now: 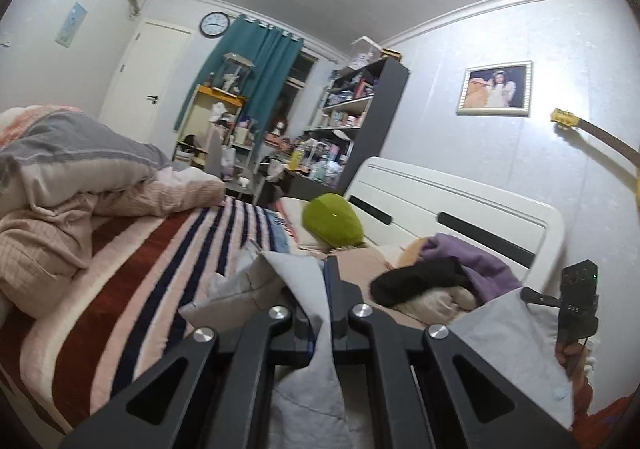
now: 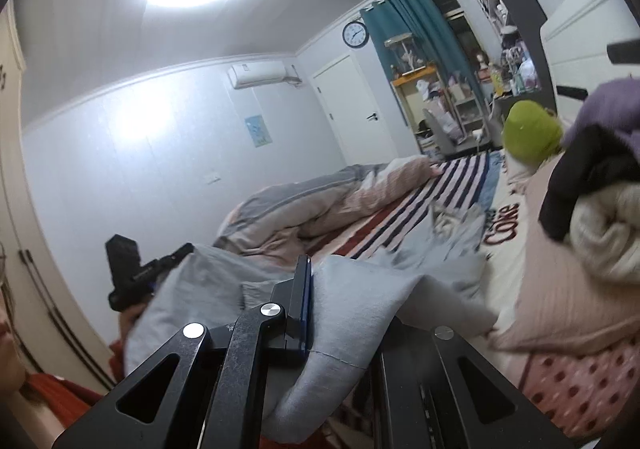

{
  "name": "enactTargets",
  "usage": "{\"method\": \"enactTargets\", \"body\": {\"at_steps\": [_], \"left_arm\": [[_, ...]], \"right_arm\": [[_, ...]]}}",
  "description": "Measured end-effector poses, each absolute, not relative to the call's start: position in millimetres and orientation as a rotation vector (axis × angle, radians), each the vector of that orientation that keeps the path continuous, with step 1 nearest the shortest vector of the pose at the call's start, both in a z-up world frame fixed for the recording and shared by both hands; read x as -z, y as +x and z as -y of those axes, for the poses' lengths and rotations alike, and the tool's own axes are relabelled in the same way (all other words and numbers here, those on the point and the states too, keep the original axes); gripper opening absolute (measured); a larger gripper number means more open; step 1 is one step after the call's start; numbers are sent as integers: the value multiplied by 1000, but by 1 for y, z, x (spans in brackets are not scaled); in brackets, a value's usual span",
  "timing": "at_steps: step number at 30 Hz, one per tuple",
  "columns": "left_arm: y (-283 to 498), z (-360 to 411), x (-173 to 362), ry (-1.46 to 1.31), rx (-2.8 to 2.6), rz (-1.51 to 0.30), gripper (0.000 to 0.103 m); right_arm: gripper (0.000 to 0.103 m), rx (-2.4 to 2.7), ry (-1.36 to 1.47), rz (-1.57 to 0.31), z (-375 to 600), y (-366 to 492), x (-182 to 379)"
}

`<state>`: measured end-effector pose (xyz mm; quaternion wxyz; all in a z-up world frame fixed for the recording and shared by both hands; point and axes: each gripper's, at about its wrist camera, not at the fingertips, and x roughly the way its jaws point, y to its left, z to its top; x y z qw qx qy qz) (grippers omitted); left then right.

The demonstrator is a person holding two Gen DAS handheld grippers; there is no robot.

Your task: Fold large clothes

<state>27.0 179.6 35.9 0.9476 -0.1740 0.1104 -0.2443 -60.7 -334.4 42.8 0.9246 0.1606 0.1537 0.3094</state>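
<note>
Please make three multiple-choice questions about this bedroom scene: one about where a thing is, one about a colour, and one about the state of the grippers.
1. Where is the wall clock?
A. Beside the teal curtain
B. Above the framed photo
C. On the bed

2. What colour is the garment being held?
A. Red
B. Light grey
C. Green

3. How are the jaws of both grippers?
A. Open and empty
B. One open, one closed
C. Closed on the garment

Answers:
1. A, the wall clock hangs next to the teal curtain.
2. B, the garment is light grey.
3. C, the left gripper and right gripper both pinch the cloth.
</note>
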Motion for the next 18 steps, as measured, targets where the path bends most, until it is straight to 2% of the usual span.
{"method": "enactTargets", "body": {"at_steps": [9,18], "left_arm": [[154,-181,-33,-273,345,-371,3],[347,-167,32,-225,220,-666,5]], "right_arm": [[3,-508,371,-404,363,67,-39],[3,-330,379,-637,383,261,13]]}}
